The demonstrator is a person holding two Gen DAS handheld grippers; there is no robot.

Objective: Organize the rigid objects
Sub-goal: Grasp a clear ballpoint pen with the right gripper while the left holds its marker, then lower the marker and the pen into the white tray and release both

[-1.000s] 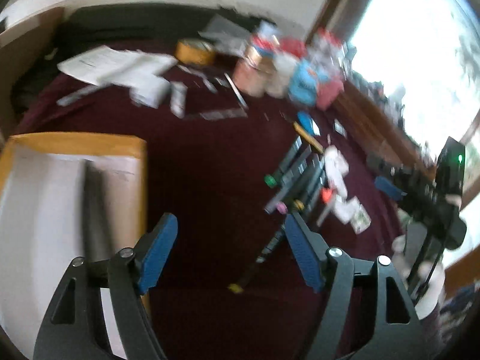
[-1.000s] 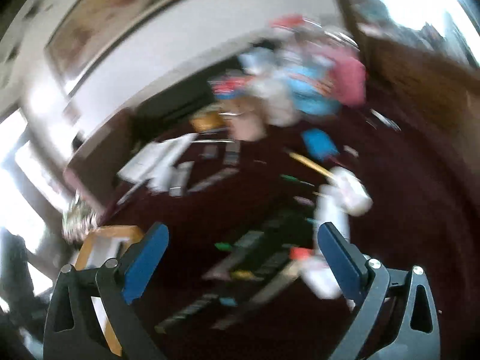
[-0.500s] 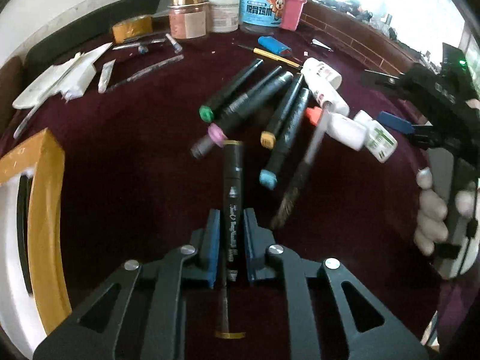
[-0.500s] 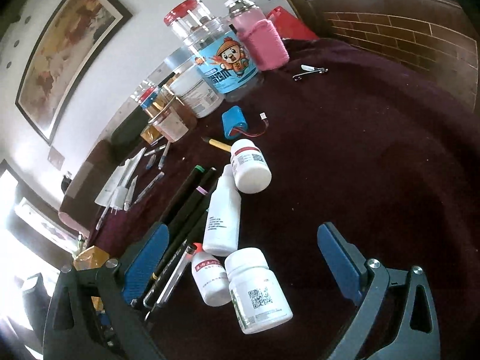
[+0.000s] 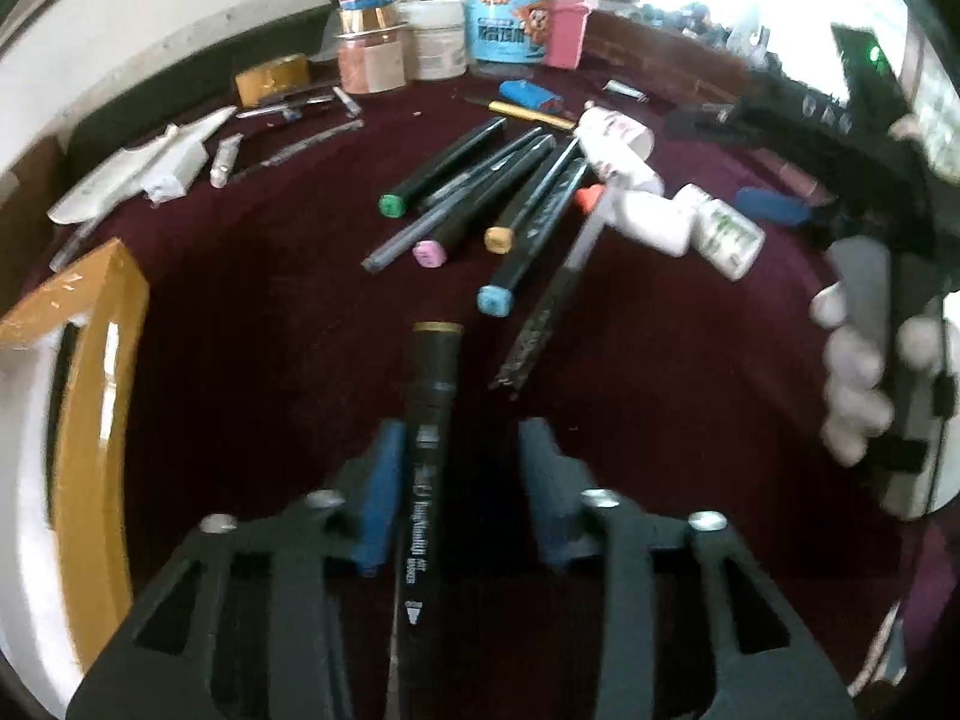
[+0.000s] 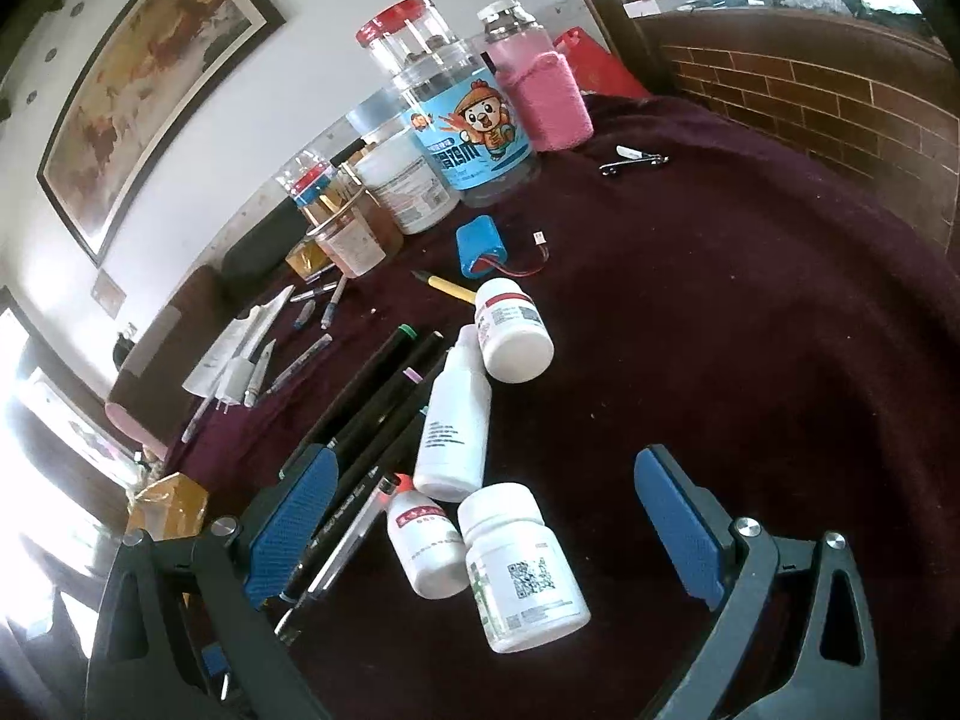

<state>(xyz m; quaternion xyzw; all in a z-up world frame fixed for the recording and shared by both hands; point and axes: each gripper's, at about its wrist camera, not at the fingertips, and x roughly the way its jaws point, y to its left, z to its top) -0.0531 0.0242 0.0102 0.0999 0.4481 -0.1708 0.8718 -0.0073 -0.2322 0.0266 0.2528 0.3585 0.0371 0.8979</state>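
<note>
Lengthwise, the black marker (image 5: pixel 429 420) points straight ahead between jaws of the left gripper (image 5: pixel 461 441) — just opening, right pad clear.

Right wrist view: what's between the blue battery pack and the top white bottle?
A yellow pencil lies on the cloth between the battery pack and the white bottle, its end reaching the bottle's cap; the right wrist view shows it.

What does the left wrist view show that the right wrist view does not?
Only the left wrist view: the left gripper, whose jaws have just been opening, with a black marker between them against one pad; a yellow-edged box; a hand.
Only the right wrist view: a framed picture on the wall, and a QR code on the nearest bottle.
Both: the green-capped marker, the blue battery pack and the blue-labelled jar.
</note>
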